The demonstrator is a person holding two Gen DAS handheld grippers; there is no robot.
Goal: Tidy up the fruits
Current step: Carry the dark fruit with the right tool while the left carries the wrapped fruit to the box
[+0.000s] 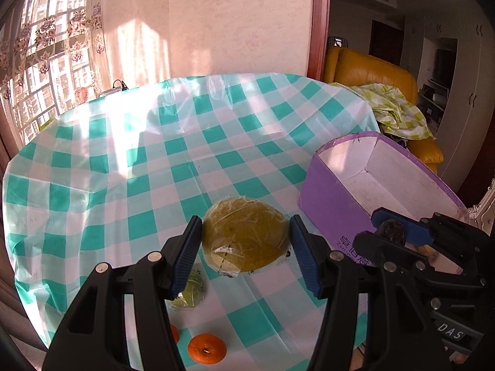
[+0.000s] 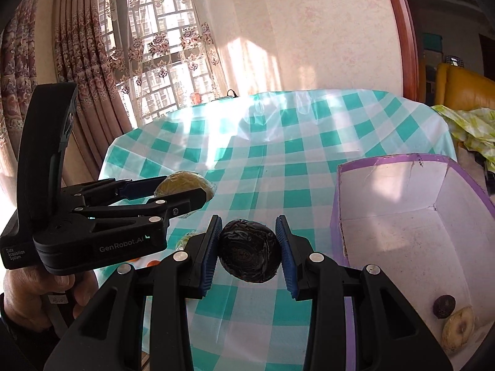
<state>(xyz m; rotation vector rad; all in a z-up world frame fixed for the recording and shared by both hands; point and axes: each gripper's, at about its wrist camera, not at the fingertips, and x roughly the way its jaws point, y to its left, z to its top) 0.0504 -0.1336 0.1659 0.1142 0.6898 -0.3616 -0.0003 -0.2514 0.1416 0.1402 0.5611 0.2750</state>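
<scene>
My left gripper (image 1: 246,247) is shut on a large yellow-green fruit half wrapped in plastic film (image 1: 246,238), lifted above the checked table (image 1: 123,170). The same fruit half (image 2: 185,185) shows in the right wrist view at the left, between the left gripper's (image 2: 173,193) jaws. My right gripper (image 2: 249,247) is shut on a dark wrinkled round fruit (image 2: 249,250), held above the table just left of the purple box (image 2: 337,216). In the left wrist view the right gripper (image 1: 391,228) hangs over the box's (image 1: 328,191) near end with the dark fruit (image 1: 391,232).
On the box's white floor lie a small dark fruit (image 2: 444,306) and a pale wrapped fruit (image 2: 458,329). On the table below sit a small green wrapped fruit (image 1: 190,293) and an orange (image 1: 206,348), with another partly hidden. A person's hand (image 2: 66,287) holds the left gripper. A yellow sofa (image 1: 371,74) stands behind.
</scene>
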